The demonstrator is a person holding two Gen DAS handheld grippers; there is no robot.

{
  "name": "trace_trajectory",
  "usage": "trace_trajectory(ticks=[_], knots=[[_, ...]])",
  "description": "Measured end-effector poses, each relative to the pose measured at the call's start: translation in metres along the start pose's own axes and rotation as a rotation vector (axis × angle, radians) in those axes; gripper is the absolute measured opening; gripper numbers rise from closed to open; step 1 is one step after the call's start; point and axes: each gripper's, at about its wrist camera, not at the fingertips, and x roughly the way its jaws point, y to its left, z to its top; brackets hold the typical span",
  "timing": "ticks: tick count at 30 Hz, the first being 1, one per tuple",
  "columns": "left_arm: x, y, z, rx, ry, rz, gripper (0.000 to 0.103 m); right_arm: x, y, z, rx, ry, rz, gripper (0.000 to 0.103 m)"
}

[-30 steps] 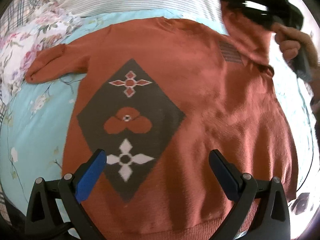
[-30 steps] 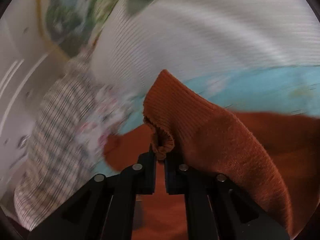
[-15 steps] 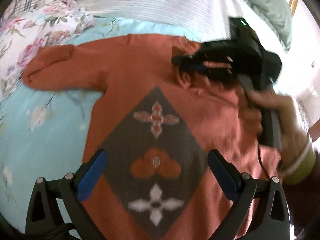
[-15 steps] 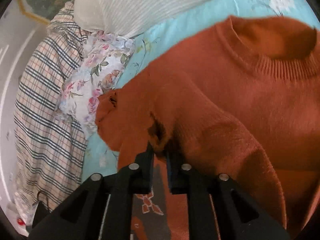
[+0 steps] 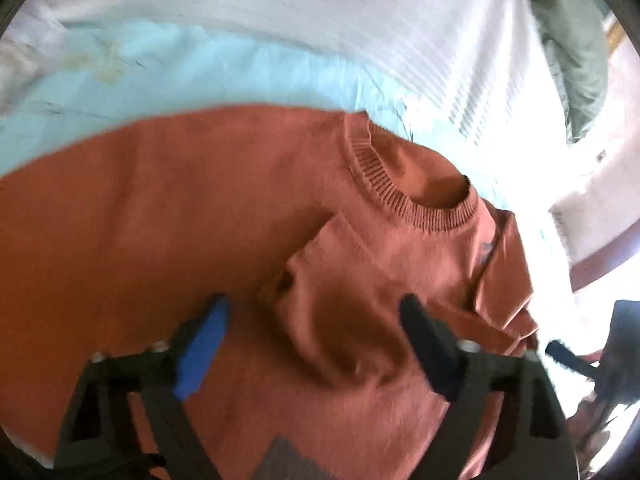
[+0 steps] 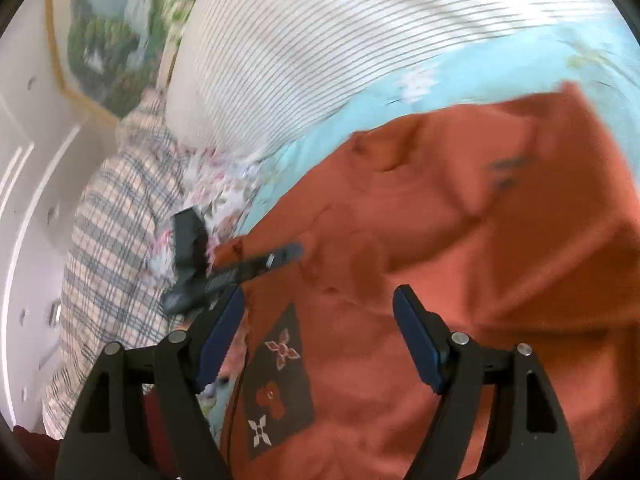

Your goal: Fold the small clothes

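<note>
An orange knitted sweater (image 5: 200, 208) lies front up on the bed, its ribbed collar (image 5: 420, 204) at the far side. One sleeve is folded across the chest, and its cuff (image 5: 288, 280) ends below the collar. My left gripper (image 5: 316, 324) hovers over that folded sleeve with its jaws closing; the sleeve lies between the pads, which do not press on it. In the right wrist view the sweater (image 6: 500, 248) shows its dark diamond pattern (image 6: 280, 380). My right gripper (image 6: 320, 320) is opening above the chest and holds nothing. The left gripper (image 6: 240, 268) shows at the sweater's left edge.
The sweater rests on a light blue floral sheet (image 5: 180, 76). A white striped pillow (image 6: 320, 48) lies beyond it, with a plaid blanket (image 6: 112, 220) and a flowered cloth (image 6: 224, 184) to the left. Green fabric (image 5: 572, 48) and a wooden edge (image 5: 600, 264) are at the right.
My right gripper laid the sleeve across the chest, let go of the cuff and drew back. My left gripper swept from the diamond pattern up toward the collar and narrowed its jaws.
</note>
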Motion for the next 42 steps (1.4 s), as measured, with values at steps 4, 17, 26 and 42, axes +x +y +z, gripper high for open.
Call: trace_trajectory(ticks=[4, 17, 26, 42], knots=[[0.014, -0.011, 0.003, 0.038, -0.01, 0.037, 0.004, -0.033, -0.015, -0.01, 0.044, -0.082, -0.034, 0.077], [-0.038, 0.043, -0.063, -0.206, -0.105, 0.113, 0.03, -0.078, -0.056, -0.003, 0.051, -0.208, -0.225, 0.077], [-0.067, 0.025, -0.065, -0.16, -0.303, 0.199, 0.005, -0.056, -0.097, 0.032, -0.032, -0.152, -0.501, 0.077], [-0.07, 0.019, -0.064, -0.114, -0.291, 0.17, 0.004, -0.047, -0.111, 0.061, -0.013, -0.203, -0.419, 0.013]])
